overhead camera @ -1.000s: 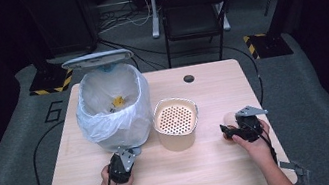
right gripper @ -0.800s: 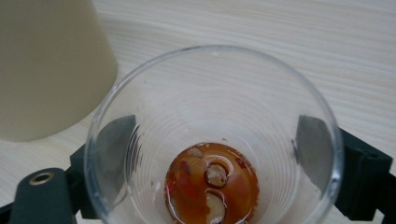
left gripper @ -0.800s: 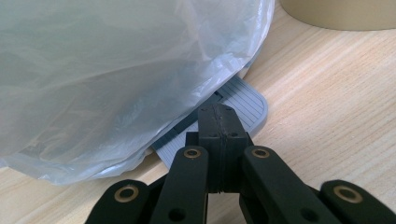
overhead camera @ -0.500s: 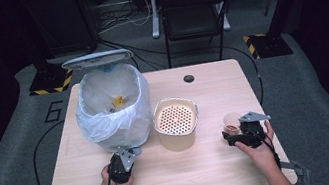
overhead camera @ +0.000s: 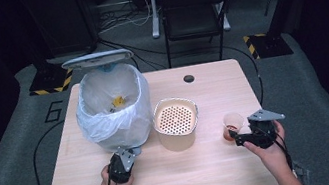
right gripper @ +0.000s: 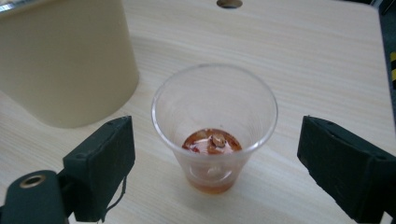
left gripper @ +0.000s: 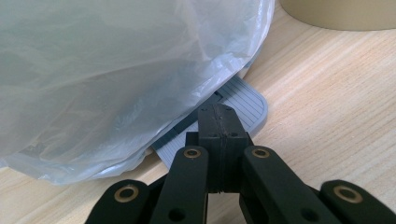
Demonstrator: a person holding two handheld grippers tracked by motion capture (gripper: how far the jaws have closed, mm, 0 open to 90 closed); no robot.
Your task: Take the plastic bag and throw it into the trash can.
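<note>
A: So, where's the cup (right gripper: 214, 128)?
B: Centre of the right gripper view, upright on the table (overhead camera: 225, 163), between the right gripper's (right gripper: 238, 163) wide-apart jaws, neither touching it. In the high view it's lower right, beside the beige strainer (overhead camera: 175, 122).
A: Anything in it?
B: A little reddish liquid with bits at the bottom. The strainer looks empty; the bin (overhead camera: 113, 106), upper left, is bag-lined with yellow scraps inside.
A: And the left gripper (left gripper: 219, 135)?
B: Jaws pressed together, gripping nothing, tip on the bin's pedal (left gripper: 233, 109); the lid (overhead camera: 97, 59) stands raised.
A: What could go wrong?
B: I'd guess a hard squeeze buckles the thin cup and spills the liquid. An off-centre close could tip it. If the left slips off the pedal, the lid likely drops.
</note>
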